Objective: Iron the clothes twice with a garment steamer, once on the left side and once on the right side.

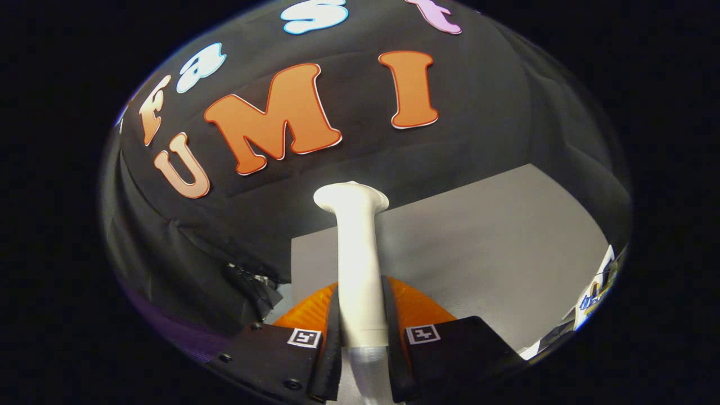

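A white garment steamer (356, 264) stands upright between the fingers of my gripper (360, 315), which is shut on its long handle. Both fingers press on the handle's lower part. The steamer's wider head (351, 198) rises beyond the fingers, in front of the black booth wall. No garment can be made out; what lies below the fingers is hidden.
A grey tabletop (478, 247) spreads beyond and to the right of the steamer. Black cloth wall (495, 101) closes the back and left. A dark folded piece of cloth (253, 284) hangs at the table's left corner. Some small white and blue items (596, 287) lie at the far right.
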Demonstrator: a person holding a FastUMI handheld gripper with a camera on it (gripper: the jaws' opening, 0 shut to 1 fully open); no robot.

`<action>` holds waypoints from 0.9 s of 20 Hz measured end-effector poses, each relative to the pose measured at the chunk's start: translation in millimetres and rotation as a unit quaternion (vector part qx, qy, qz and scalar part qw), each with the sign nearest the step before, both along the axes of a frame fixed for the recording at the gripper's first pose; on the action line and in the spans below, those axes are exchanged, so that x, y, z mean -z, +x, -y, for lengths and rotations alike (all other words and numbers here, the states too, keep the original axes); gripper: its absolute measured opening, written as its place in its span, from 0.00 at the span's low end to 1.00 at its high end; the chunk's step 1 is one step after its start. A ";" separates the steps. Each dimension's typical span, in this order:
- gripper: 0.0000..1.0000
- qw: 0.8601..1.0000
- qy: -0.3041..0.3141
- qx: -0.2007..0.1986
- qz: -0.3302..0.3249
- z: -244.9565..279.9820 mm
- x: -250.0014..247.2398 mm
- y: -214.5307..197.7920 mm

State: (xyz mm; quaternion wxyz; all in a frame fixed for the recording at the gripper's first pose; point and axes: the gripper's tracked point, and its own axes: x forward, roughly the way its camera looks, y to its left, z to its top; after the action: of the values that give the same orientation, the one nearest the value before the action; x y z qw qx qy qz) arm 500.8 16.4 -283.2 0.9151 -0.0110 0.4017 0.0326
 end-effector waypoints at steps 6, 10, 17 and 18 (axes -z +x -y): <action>0.41 0.996 0.021 0.020 0.081 16.2 -71.0 -58.1; 0.41 0.988 0.026 0.045 0.146 29.4 -126.9 -120.3; 0.41 0.966 0.037 0.079 0.244 26.9 -204.0 -255.6; 0.41 0.963 0.037 0.080 0.255 22.0 -212.2 -275.8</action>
State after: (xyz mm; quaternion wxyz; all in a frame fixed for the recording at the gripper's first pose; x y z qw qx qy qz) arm 225.0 -5.6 -70.9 0.9866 0.0469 0.1533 -0.0299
